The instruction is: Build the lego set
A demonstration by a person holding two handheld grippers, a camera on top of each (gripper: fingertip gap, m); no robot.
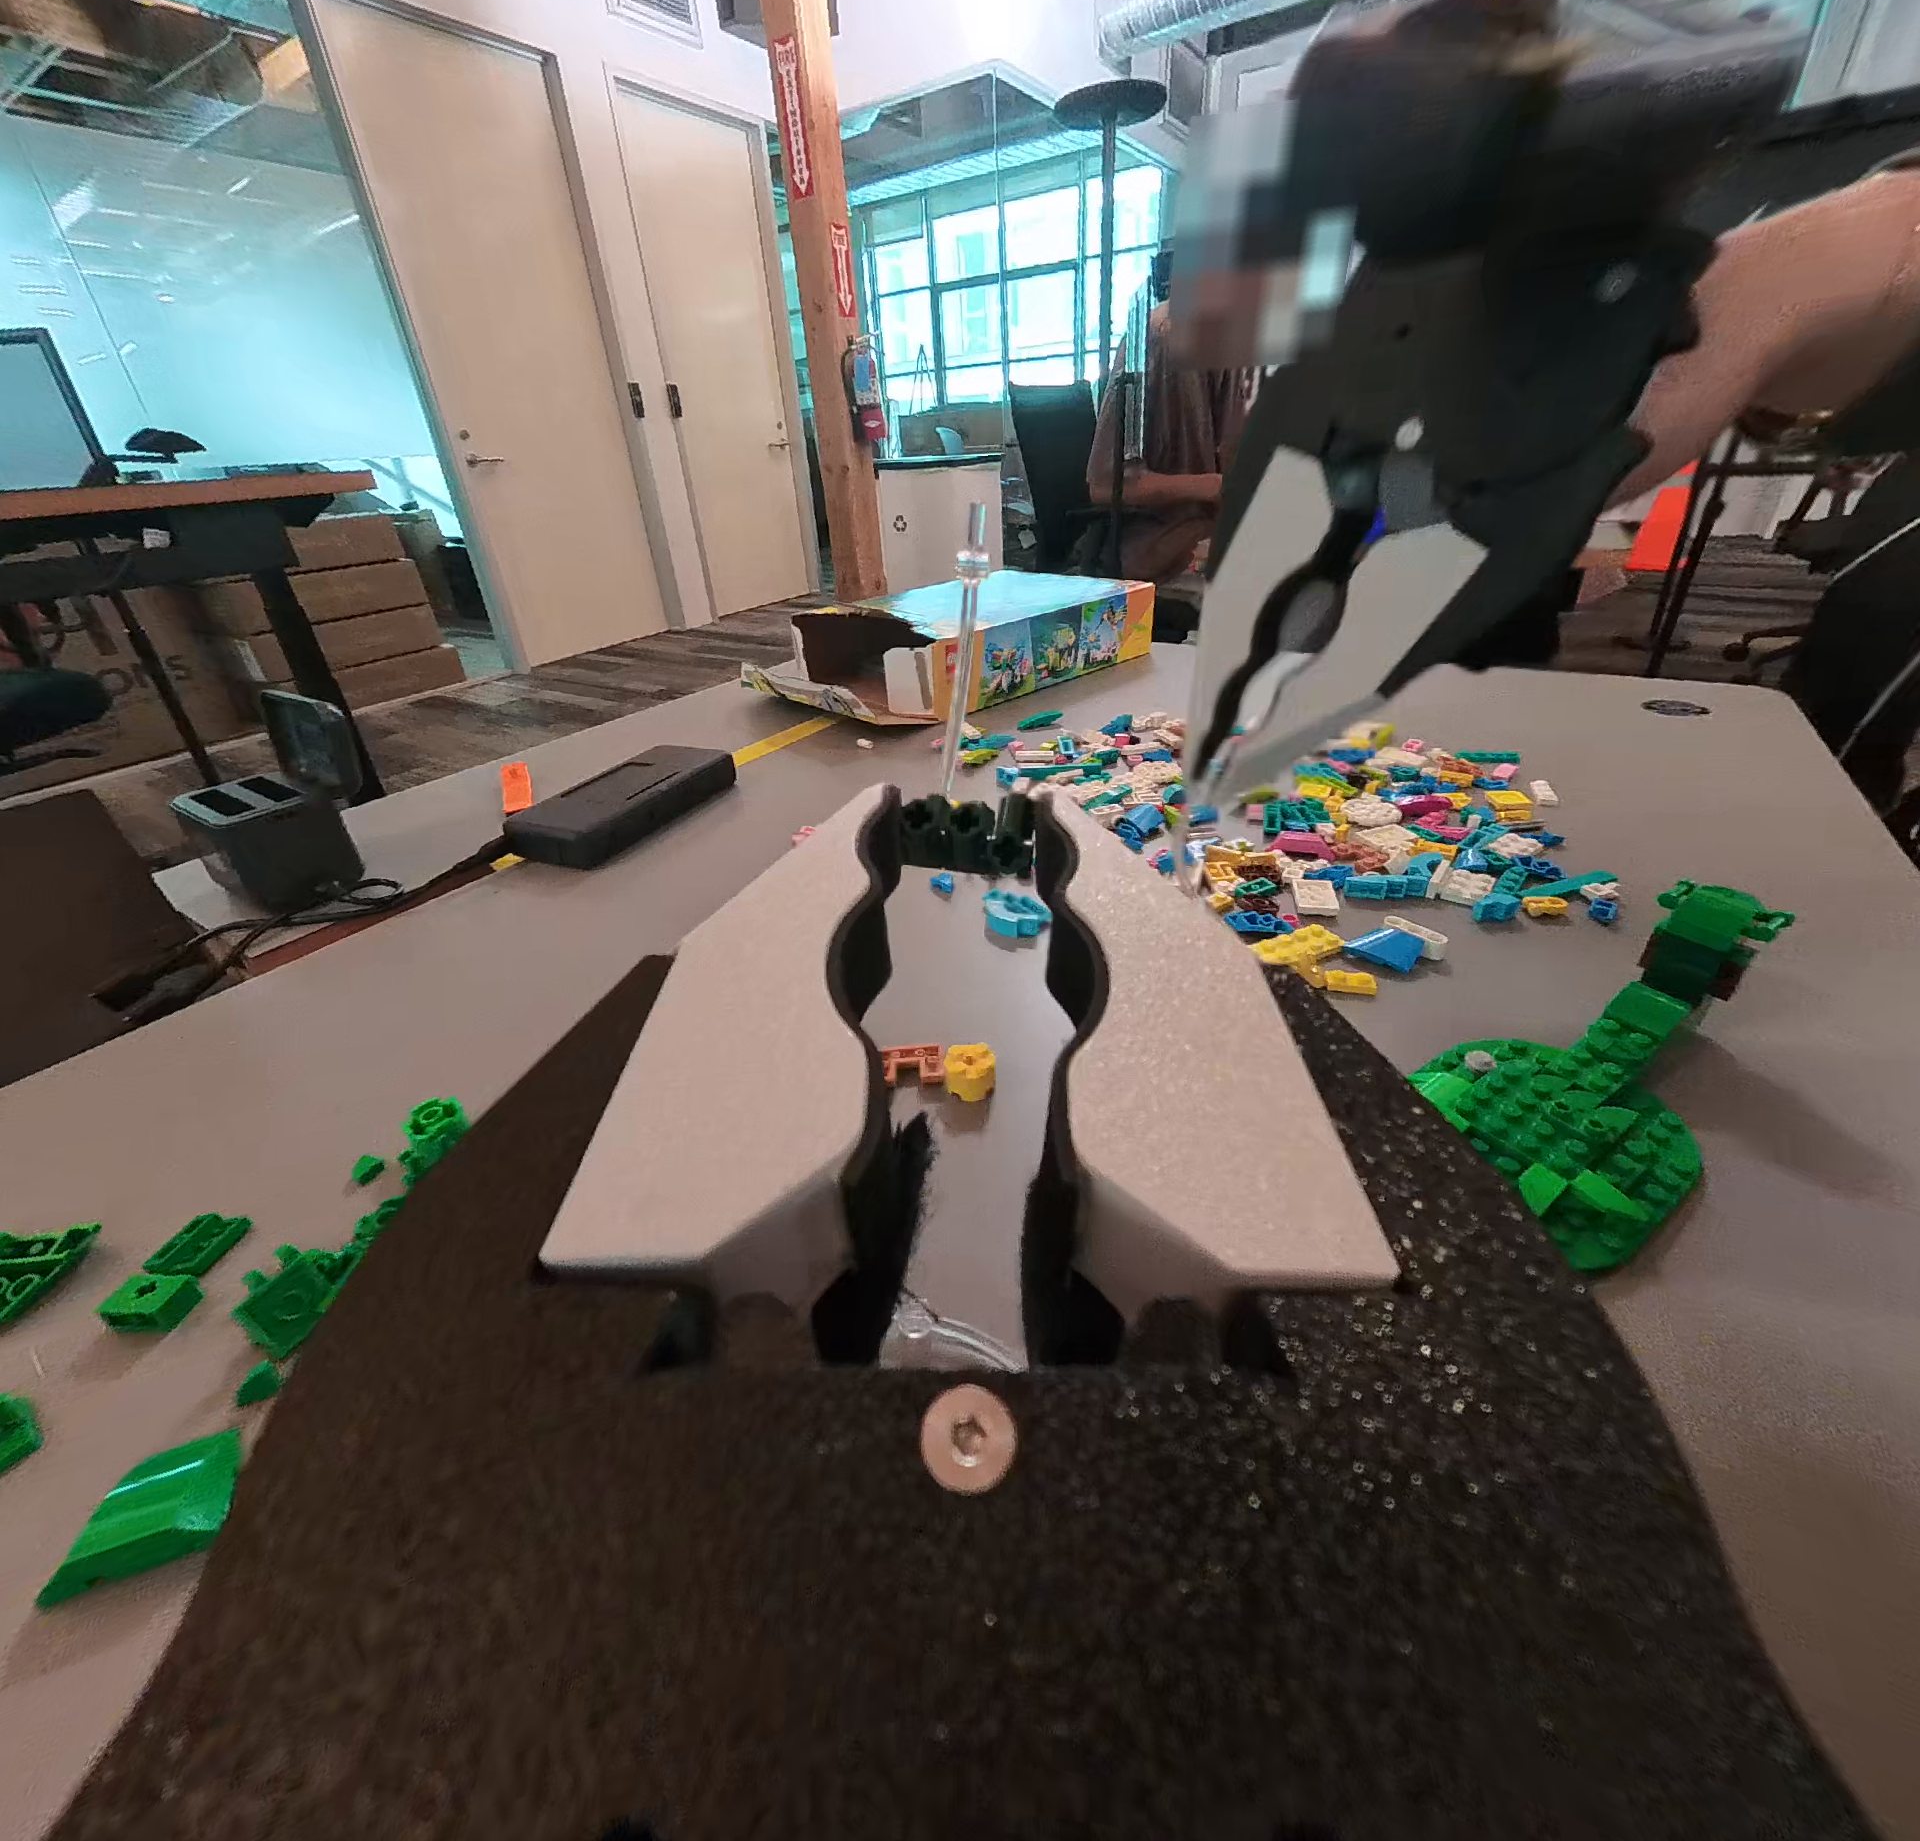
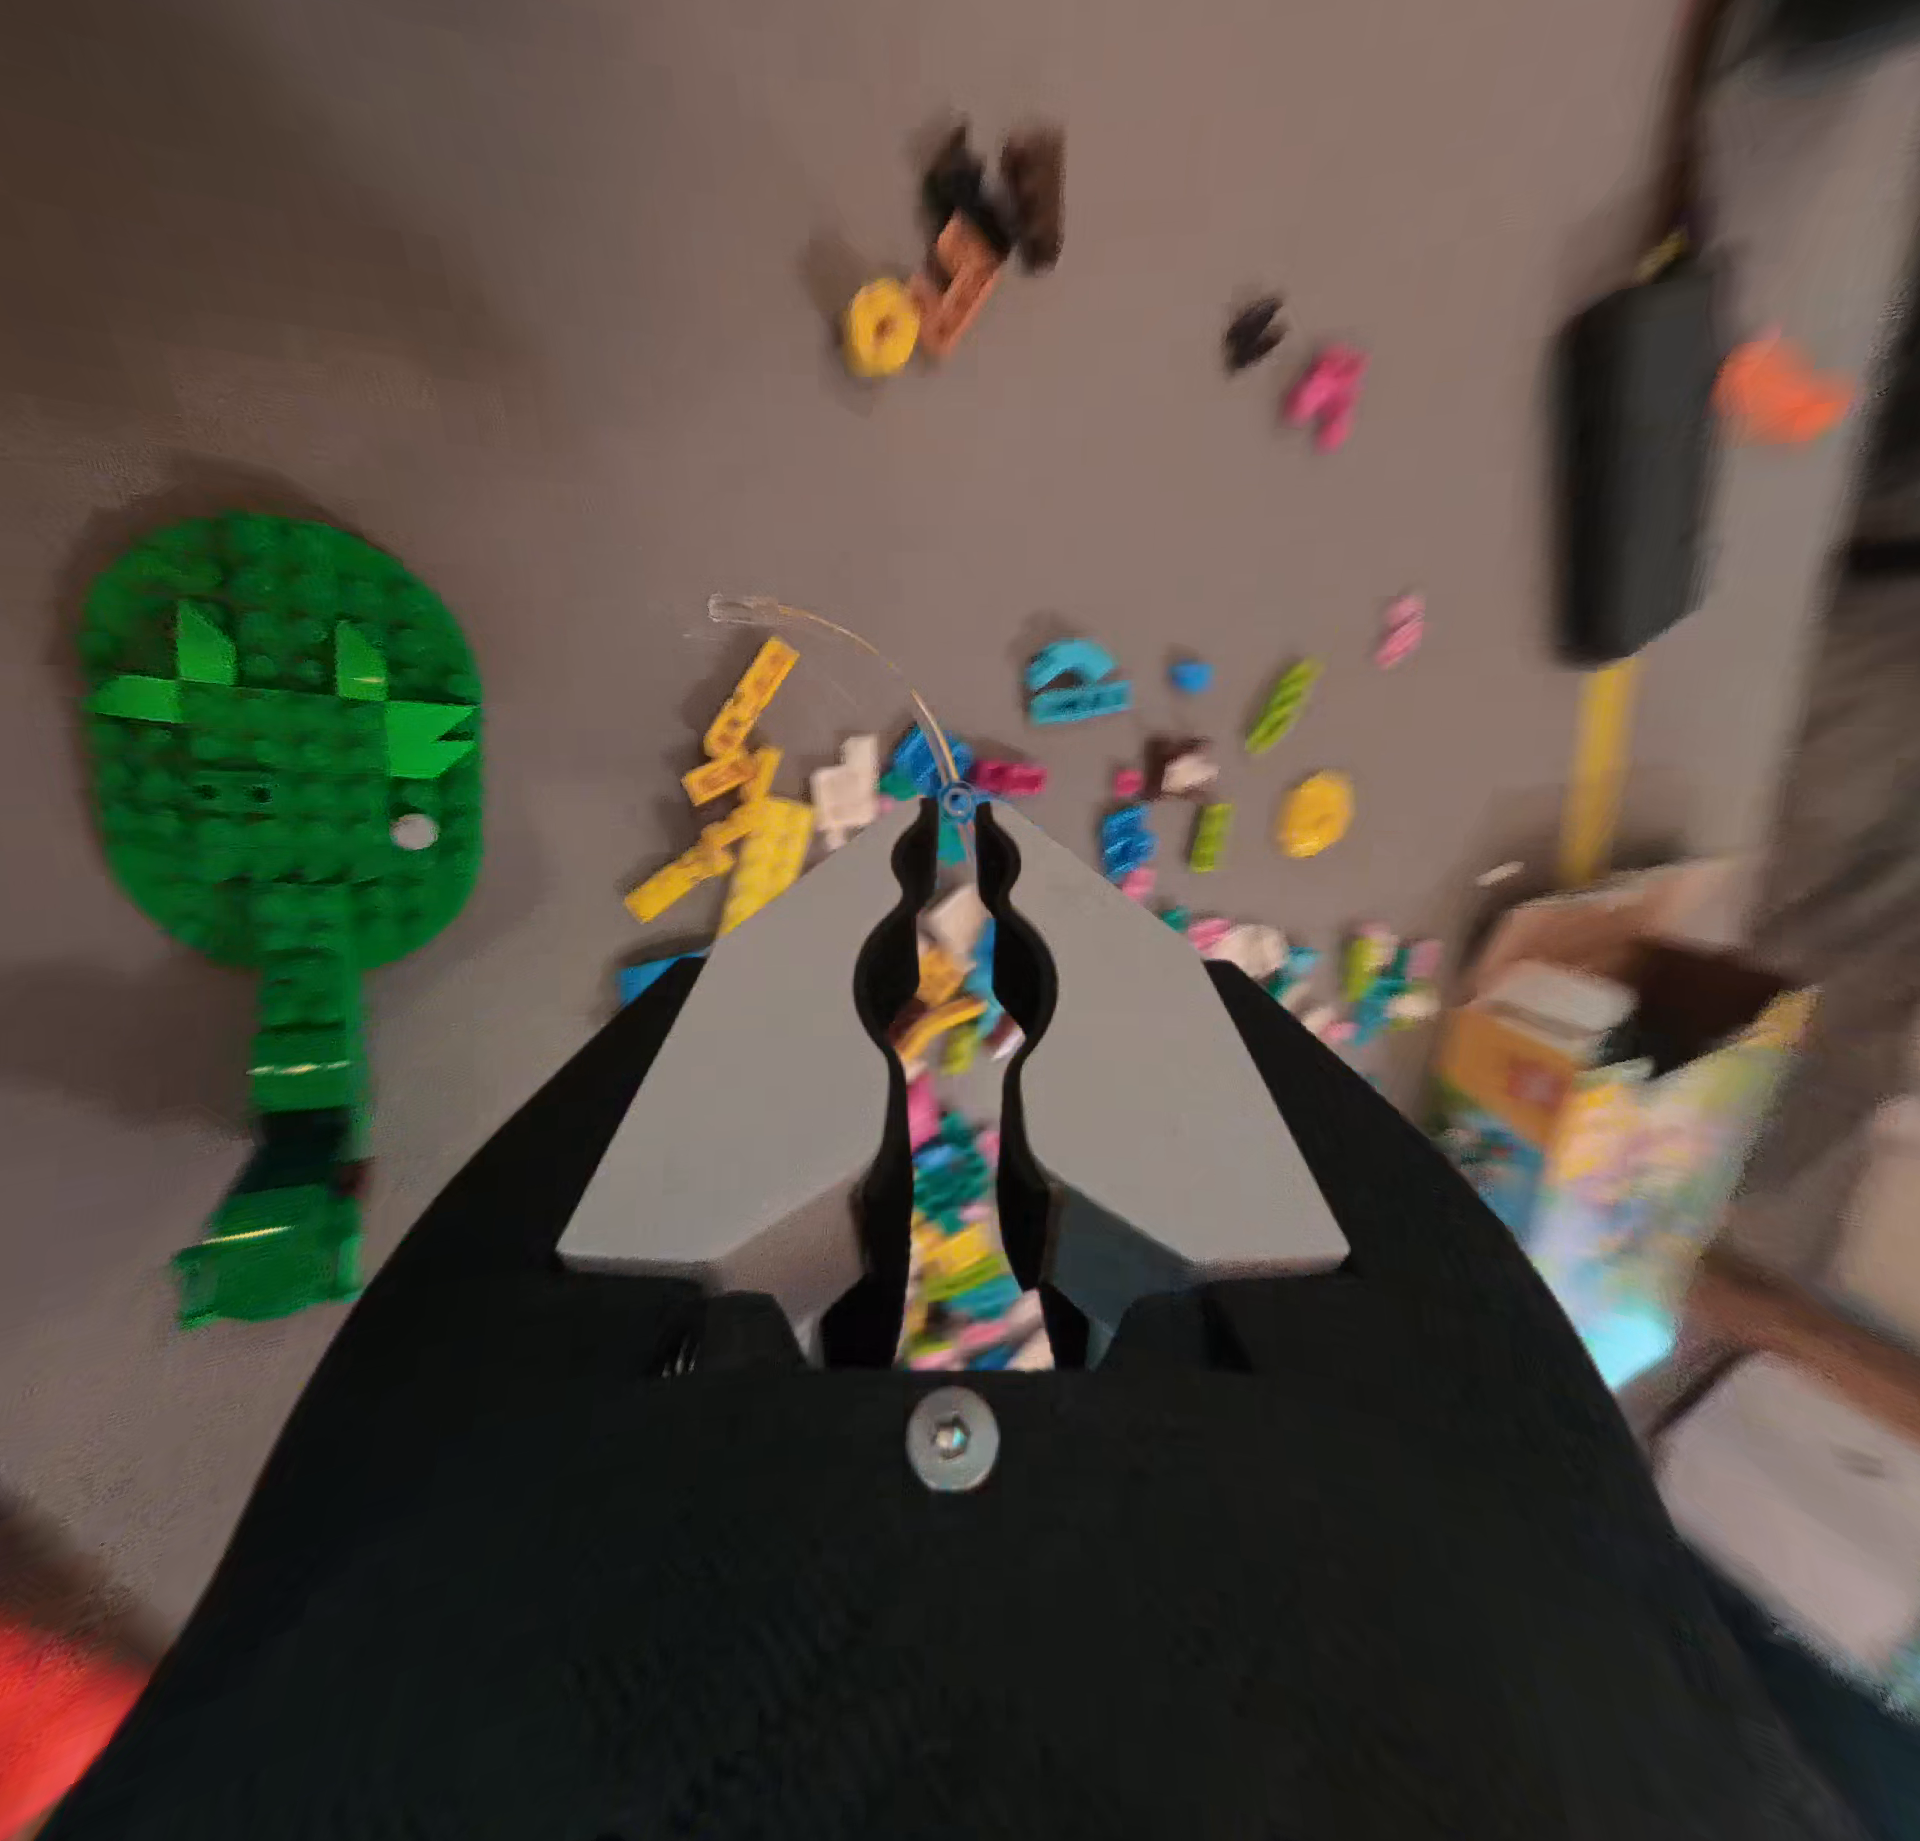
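In the left wrist view my left gripper is shut on a small dark green piece with a clear rod standing up from it, held above the grey table. My right gripper hangs tips-down over the pile of loose coloured bricks. In the blurred right wrist view the right gripper is shut on a small blue piece with a thin clear curved bar arching out from it. The green build, a round plate with a stem, lies on the table, and also shows in the right wrist view.
Loose green pieces lie at the table's left. A yellow and an orange piece sit below my left fingers. The torn set box and a black case lie at the far side. A person sits beyond the table. One gripper's finger ends stand about 15 centimetres off the other's.
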